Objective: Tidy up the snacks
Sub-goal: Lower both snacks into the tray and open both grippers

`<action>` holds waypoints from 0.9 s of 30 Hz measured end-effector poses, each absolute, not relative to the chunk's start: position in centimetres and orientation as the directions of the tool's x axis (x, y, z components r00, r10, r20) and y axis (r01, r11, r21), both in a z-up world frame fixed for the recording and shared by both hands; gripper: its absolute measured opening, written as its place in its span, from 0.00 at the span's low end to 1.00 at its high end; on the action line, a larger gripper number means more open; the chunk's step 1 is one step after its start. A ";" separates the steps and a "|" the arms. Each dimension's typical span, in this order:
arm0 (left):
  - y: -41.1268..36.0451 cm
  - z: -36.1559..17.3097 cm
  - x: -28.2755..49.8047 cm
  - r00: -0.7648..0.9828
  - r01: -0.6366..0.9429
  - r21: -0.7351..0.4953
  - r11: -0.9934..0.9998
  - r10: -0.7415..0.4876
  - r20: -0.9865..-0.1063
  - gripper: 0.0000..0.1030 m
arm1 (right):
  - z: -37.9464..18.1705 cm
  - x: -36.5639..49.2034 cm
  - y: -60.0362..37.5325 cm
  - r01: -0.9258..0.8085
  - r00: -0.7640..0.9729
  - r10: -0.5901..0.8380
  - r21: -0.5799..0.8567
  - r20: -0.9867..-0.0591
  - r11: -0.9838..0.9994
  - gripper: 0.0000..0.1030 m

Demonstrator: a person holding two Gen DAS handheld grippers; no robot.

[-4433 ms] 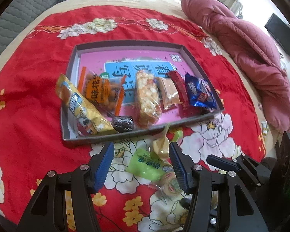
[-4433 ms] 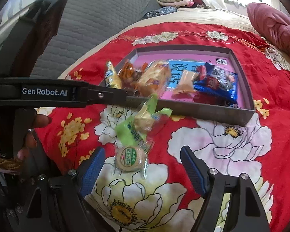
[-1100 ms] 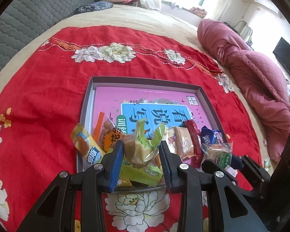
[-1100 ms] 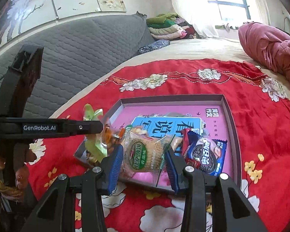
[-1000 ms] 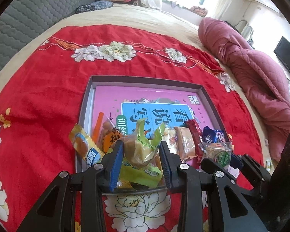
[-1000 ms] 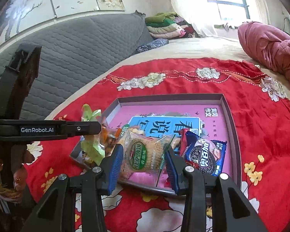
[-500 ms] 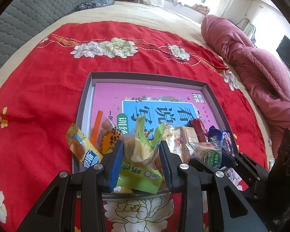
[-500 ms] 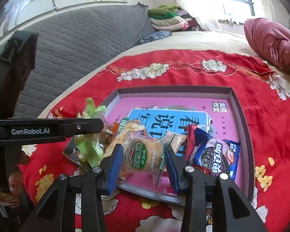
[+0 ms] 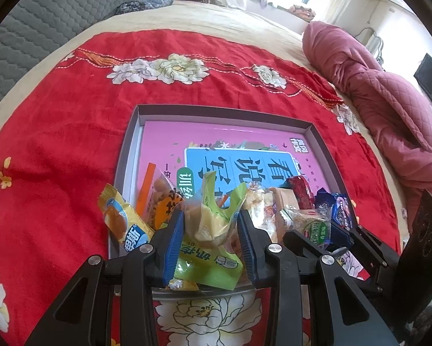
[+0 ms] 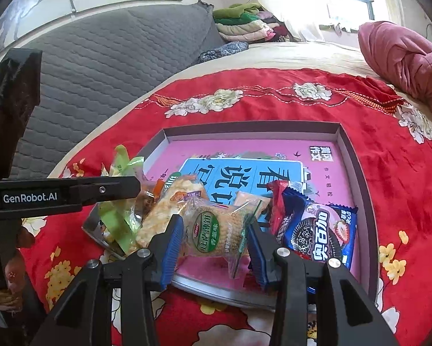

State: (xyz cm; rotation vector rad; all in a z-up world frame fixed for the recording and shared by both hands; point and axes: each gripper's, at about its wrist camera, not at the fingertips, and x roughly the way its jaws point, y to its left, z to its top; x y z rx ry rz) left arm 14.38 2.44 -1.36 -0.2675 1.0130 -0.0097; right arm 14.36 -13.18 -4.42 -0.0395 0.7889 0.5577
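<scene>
A grey tray (image 9: 129, 150) with a pink printed floor lies on a red flowered cloth; it also shows in the right wrist view (image 10: 357, 167). My left gripper (image 9: 211, 230) is shut on a green snack packet (image 9: 213, 225) and holds it over the tray's near edge. My right gripper (image 10: 216, 236) is shut on a clear round-cracker packet (image 10: 216, 230), held over the tray's near part. That packet also shows in the left wrist view (image 9: 311, 225). Several snacks lie along the tray's near side: a yellow packet (image 9: 120, 222), an orange one (image 9: 161, 204), a blue cookie packet (image 10: 317, 230).
The red cloth (image 9: 57, 121) covers a bed. A pink quilt (image 9: 389, 109) lies bunched at the right. A grey padded headboard (image 10: 100, 57) and folded clothes (image 10: 244, 23) stand at the back. The far half of the tray holds no snacks.
Both grippers, earlier open over two packets on the cloth, now hold them. Over the last second both have moved forward and lower toward the tray's near edge.
</scene>
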 end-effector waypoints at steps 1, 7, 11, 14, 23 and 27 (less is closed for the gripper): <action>2.5 -1.4 14.4 0.532 -0.117 -0.226 0.967 -0.131 -0.836 0.38 | -4.4 14.4 -13.2 -0.487 0.570 0.459 0.169 -0.682 0.857 0.43; 2.4 -1.4 14.4 0.530 -0.120 -0.222 0.968 -0.127 -0.838 0.38 | -4.3 14.5 -13.3 -0.482 0.572 0.457 0.172 -0.681 0.859 0.43; 2.4 -1.4 14.4 0.528 -0.121 -0.217 0.969 -0.122 -0.840 0.38 | -4.1 14.6 -13.5 -0.475 0.578 0.457 0.177 -0.676 0.862 0.46; 2.3 -1.4 14.4 0.526 -0.122 -0.213 0.969 -0.119 -0.842 0.38 | -4.0 14.7 -13.7 -0.471 0.577 0.463 0.189 -0.672 0.862 0.48; 2.5 -1.4 14.3 0.521 -0.128 -0.214 0.968 -0.117 -0.845 0.38 | -3.8 14.7 -13.9 -0.464 0.581 0.469 0.202 -0.666 0.862 0.51; 2.5 -1.3 14.2 0.523 -0.128 -0.207 0.970 -0.111 -0.845 0.42 | -3.7 14.7 -14.0 -0.465 0.582 0.473 0.207 -0.661 0.861 0.52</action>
